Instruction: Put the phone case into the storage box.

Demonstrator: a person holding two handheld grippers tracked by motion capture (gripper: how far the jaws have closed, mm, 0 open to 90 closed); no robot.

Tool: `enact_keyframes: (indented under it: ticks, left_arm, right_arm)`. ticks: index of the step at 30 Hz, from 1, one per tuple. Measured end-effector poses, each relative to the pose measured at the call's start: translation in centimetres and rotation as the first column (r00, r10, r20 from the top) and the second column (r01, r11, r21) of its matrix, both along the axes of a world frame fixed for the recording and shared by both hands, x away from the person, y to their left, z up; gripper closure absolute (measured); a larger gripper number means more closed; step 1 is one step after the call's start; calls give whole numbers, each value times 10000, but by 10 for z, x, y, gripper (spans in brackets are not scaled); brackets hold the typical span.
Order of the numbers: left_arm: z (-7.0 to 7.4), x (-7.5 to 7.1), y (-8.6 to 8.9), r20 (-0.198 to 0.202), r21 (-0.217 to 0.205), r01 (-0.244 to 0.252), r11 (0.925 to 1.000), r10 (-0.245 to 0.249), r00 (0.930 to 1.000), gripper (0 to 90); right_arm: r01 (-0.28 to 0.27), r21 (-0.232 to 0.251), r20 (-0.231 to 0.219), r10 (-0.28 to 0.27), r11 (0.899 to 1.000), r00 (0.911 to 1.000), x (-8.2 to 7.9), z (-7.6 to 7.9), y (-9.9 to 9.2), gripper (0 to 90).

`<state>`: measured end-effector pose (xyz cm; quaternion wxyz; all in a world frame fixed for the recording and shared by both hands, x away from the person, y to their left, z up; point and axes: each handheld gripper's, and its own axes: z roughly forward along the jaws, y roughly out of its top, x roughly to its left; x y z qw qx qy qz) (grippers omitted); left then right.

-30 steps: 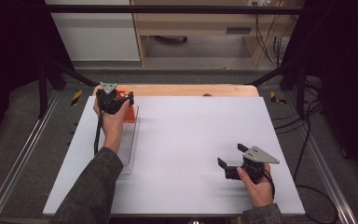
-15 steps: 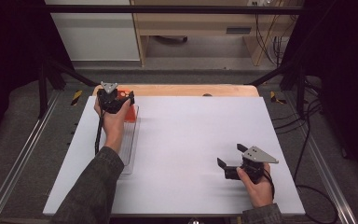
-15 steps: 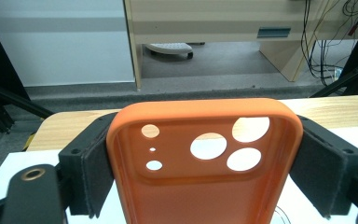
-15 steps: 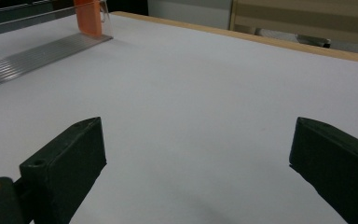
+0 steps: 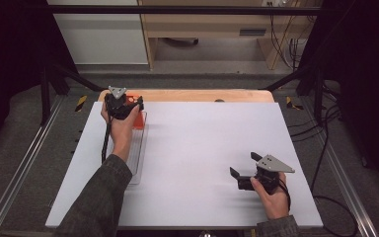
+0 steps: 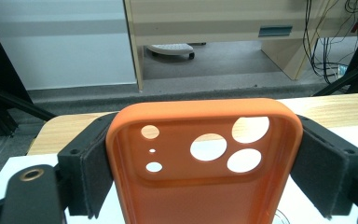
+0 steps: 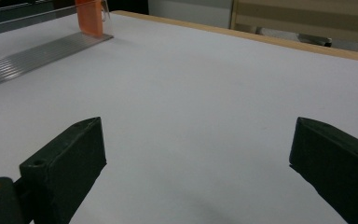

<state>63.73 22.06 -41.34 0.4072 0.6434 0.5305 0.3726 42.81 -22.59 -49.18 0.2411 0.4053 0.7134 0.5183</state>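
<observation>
Evidently clamped by its two long edges in the left gripper's fingers, orange phone case over the clear tray's far end; right gripper released, idle on the counter

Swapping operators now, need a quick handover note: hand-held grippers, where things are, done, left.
Left hand-held gripper: jaws have just been easing open a little, but the pads still press both sides of the orange phone case, held at the far left of the table above the clear ribbed tray.
Right hand-held gripper: open, nothing between its jaws, low over the white table at near right.
Done: case gripped.
Left: probably set the case down or hand it over; the destination cannot be told.
</observation>
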Motion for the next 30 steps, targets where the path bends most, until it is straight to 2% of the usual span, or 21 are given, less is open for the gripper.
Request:
enact_keyframes:
  ticks: [30]
  left_arm:
    - [-1, 1, 3, 190, -73, 167, 9998, -166, 9997, 142]
  right_arm:
    - [6, 6, -12, -6, 10000, 10000, 0, 0, 0, 33]
